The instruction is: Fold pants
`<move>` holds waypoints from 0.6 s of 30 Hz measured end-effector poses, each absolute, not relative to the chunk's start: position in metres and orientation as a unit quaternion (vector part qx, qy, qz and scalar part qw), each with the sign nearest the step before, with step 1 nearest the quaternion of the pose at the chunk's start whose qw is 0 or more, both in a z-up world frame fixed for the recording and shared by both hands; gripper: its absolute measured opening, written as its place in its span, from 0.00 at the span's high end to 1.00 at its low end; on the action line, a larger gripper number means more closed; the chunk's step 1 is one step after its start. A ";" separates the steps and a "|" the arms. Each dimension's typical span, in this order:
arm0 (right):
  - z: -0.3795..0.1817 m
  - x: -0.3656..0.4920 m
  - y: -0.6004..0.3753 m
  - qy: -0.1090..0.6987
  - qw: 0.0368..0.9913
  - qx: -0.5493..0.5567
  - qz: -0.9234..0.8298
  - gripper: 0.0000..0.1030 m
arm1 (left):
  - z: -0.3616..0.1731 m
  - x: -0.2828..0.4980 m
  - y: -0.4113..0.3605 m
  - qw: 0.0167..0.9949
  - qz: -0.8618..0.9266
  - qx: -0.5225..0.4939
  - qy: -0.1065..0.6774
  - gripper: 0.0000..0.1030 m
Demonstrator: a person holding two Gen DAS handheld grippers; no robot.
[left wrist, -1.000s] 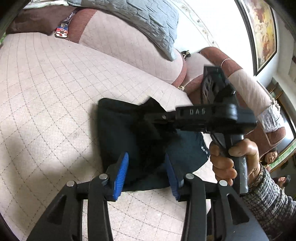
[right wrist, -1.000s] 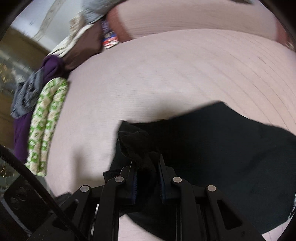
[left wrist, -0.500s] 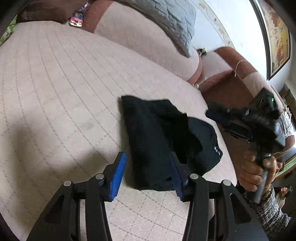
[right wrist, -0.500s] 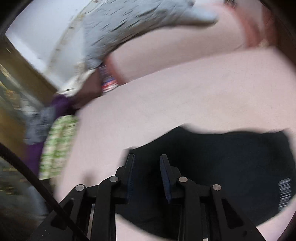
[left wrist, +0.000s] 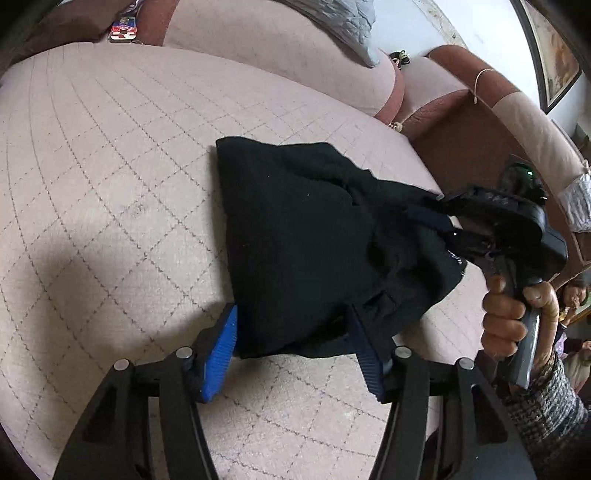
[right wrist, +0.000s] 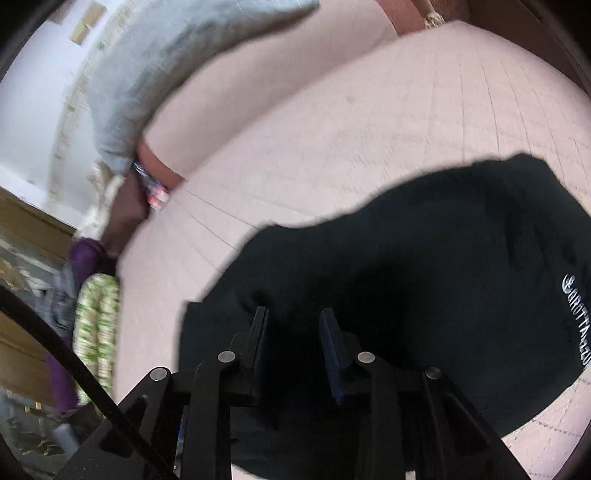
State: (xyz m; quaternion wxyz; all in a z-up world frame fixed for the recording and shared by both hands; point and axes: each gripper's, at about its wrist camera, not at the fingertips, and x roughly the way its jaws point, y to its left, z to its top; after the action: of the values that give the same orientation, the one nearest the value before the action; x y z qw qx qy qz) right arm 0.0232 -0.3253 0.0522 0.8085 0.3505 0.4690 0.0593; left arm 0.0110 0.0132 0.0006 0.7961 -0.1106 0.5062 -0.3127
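Black pants (left wrist: 303,236) lie folded in a rough wedge on the pink quilted sofa seat (left wrist: 110,166). My left gripper (left wrist: 293,350) stands at their near edge. Its blue pads (left wrist: 221,350) straddle the near corner of the cloth, and the jaws are opening without pressing on it. In the left wrist view a hand (left wrist: 506,314) holds my right gripper (left wrist: 439,210) over the right side of the pants. In its own view, the right gripper (right wrist: 293,332) hovers just above the black pants (right wrist: 424,295). Its fingers are apart, with nothing pinched between them. White lettering (right wrist: 576,314) shows near the cloth's right edge.
A grey pillow (left wrist: 332,22) leans on the sofa back (left wrist: 258,55), and a brown armrest (left wrist: 461,140) rises right of the pants. A small colourful packet (left wrist: 123,33) sits at the back left. Green-white and purple clothes (right wrist: 96,314) are piled off the seat's left end.
The right gripper has let go of the bunched black cloth and swung to the right side of the pants. The left gripper's jaws have widened. The pants now lie flatter.
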 end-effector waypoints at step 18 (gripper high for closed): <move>0.061 0.047 -0.291 0.481 0.756 0.404 0.182 0.64 | 0.045 0.000 -0.014 0.839 -0.336 -0.072 0.422 0.42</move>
State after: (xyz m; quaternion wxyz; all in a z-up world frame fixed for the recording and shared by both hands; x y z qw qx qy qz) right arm 0.0466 -0.2909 0.0606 0.7565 0.4038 0.4812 0.1820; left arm -0.0003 -0.0137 0.0450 0.8391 -0.0715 0.4215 -0.3362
